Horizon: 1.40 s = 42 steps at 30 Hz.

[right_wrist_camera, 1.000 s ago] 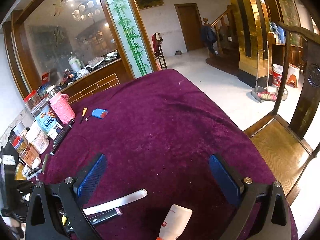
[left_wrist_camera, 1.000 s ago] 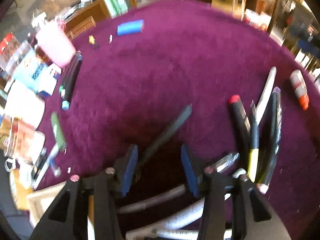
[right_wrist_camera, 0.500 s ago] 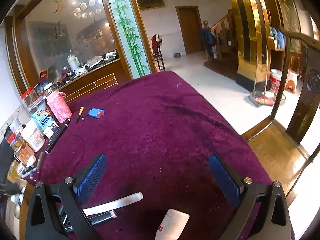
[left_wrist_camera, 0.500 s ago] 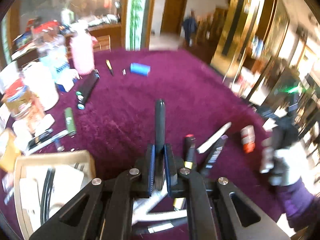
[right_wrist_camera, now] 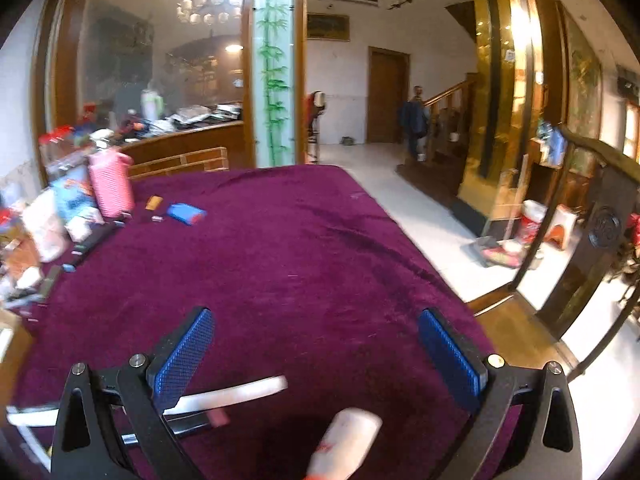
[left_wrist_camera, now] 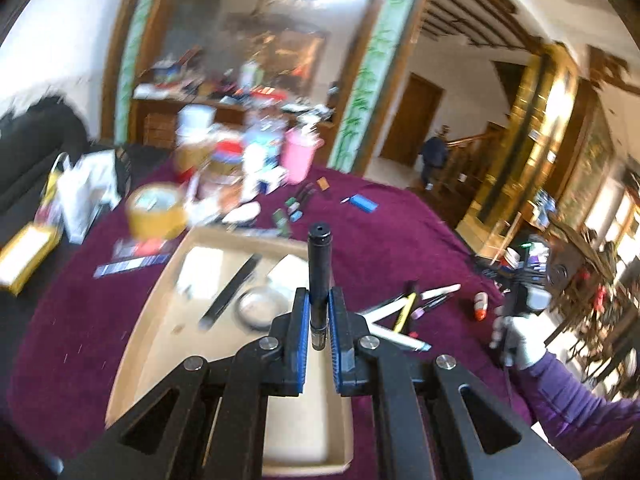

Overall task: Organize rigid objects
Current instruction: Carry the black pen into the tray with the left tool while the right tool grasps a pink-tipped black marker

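A black marker (left_wrist_camera: 320, 276) is held upright between the closed fingers of the left gripper (left_wrist_camera: 319, 328), its capped end pointing away from the fingers and its lower end clamped between the blue pads. Directly beyond and beneath those fingers lies a shallow cardboard tray (left_wrist_camera: 160, 312) on the purple-covered bench (left_wrist_camera: 384, 236); a long black stick, some white pieces and a ring-like item are already seen inside it, though blur hides what they are. The sorting is therefore judged to be partly done — some things are gathered in the tray, and the marker is carried above it but not yet set down. To the right of the left fingers a loose heap of pens (left_wrist_camera: 412, 304) is left on the cloth, with a small white and red bottle (left_wrist_camera: 481, 306) just beyond it. The right gripper (right_wrist_camera: 320, 356) is held with its fingers wide apart and nothing between them; a white pen (right_wrist_camera: 232, 394) and the white bottle lie just below them — these are judged still to be collected.
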{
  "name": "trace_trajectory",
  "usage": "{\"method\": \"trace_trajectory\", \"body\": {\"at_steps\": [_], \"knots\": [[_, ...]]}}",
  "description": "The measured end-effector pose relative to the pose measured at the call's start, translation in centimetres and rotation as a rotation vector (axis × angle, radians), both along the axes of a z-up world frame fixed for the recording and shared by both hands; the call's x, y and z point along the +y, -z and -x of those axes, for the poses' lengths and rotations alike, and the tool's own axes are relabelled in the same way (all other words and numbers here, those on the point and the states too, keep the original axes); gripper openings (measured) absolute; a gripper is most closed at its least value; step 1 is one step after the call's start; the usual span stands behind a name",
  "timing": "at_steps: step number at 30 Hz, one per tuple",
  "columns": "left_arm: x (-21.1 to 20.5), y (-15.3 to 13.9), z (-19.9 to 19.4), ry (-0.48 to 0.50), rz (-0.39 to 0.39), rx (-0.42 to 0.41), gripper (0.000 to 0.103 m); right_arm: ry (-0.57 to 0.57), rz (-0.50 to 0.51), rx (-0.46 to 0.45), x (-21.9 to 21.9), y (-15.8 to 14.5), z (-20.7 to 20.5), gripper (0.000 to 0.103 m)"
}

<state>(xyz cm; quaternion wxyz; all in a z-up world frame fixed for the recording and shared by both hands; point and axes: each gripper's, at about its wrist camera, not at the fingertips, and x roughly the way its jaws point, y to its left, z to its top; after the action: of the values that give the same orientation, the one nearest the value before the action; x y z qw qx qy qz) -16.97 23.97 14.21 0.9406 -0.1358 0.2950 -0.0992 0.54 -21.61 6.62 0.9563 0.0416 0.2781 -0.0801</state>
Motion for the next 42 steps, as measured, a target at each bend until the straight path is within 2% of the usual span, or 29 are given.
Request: {"method": "trace_trajectory", "body": {"at_steps": [4,10,14,16,20,23,24,26,28,30,32,36,42], "knots": [[2.8,2.1,0.3,-0.047,0.041,0.069,0.009,-0.121,-0.111,0.014,1.9,-1.3,2.7,0.103],[3.6,3.0,1.7,-0.032,0.105,0.05,0.009,-0.349,-0.31,0.195,4.4,-0.3,3.8,0.103],[2.9,3.4,2.2,-0.02,0.106,0.04,0.009,-0.43,-0.395,0.28,6.8,0.8,3.3,0.102],[2.8,3.4,2.5,-0.022,0.097,0.036,0.009,-0.425,-0.443,0.33,7.5,1.5,2.8,0.1],[3.3,3.5,3.0,-0.023,0.116,0.03,0.009,-0.29,-0.673,0.429,5.9,4.5,1.4,0.09],[3.4,3.7,3.0,-0.019,0.126,0.032,0.009,-0.188,-0.784,0.46,4.9,6.4,0.1,0.086],[3.3,3.8,3.1,-0.016,0.127,0.033,0.009,-0.165,-0.809,0.441,4.7,6.6,0.0,0.084],[3.3,3.9,3.1,-0.012,0.132,0.034,0.009,-0.115,-0.84,0.42,4.4,6.7,-0.2,0.084],[3.4,4.0,3.1,-0.012,0.132,0.035,0.009,-0.081,-0.851,0.405,4.1,6.6,-0.2,0.076],[3.5,4.0,3.2,-0.017,0.132,0.033,0.009,-0.048,-0.814,0.411,4.0,6.7,-0.1,0.043],[3.7,4.1,3.5,-0.024,0.141,0.031,0.009,-0.05,-0.818,0.409,3.4,7.1,0.0,0.031],[4.1,4.3,3.6,-0.036,0.161,0.041,0.009,-0.059,-0.846,0.413,2.6,7.5,0.0,0.026],[4.2,4.3,4.0,-0.032,0.17,0.038,0.009,-0.031,-0.751,0.456,3.8,6.7,-1.1,0.027]]}}
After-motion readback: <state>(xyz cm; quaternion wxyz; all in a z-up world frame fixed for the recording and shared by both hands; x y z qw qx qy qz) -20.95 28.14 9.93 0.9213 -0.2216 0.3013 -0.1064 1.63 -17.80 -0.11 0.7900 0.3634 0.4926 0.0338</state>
